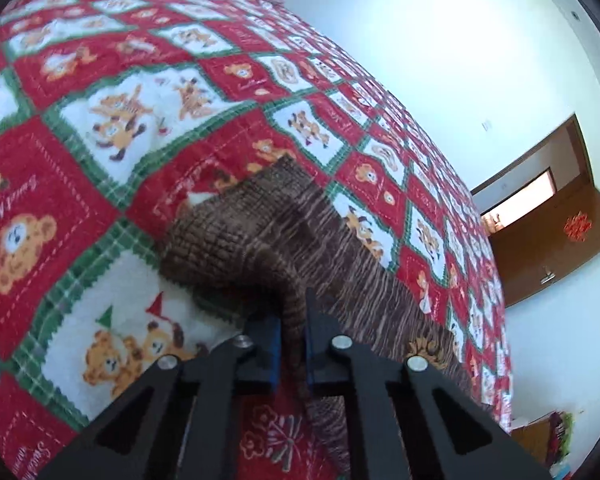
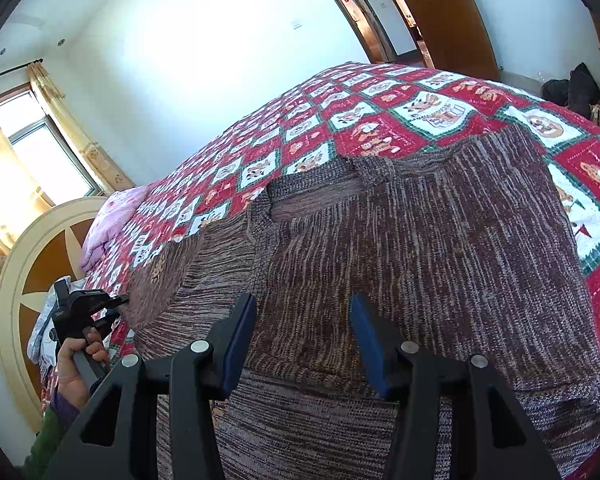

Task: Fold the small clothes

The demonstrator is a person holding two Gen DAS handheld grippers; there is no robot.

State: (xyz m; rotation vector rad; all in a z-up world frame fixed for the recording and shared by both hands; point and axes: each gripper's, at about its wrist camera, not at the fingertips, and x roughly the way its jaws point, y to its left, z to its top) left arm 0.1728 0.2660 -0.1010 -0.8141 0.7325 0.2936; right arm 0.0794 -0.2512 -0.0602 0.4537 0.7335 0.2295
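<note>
Sweater (image 2: 420,248): brown knit, spread flat on the bed (image 2: 380,120) over a red teddy-bear quilt.
Left tool (image 1: 292,340): clamped tight on a lifted sleeve fold (image 1: 296,320).
Right tool (image 2: 300,344): held half open above the sweater body, nothing gripped.

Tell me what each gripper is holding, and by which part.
Left gripper is shut on a bunched sleeve edge of the sweater. Right gripper holds nothing; its fingers stand open above the sweater's body.
</note>
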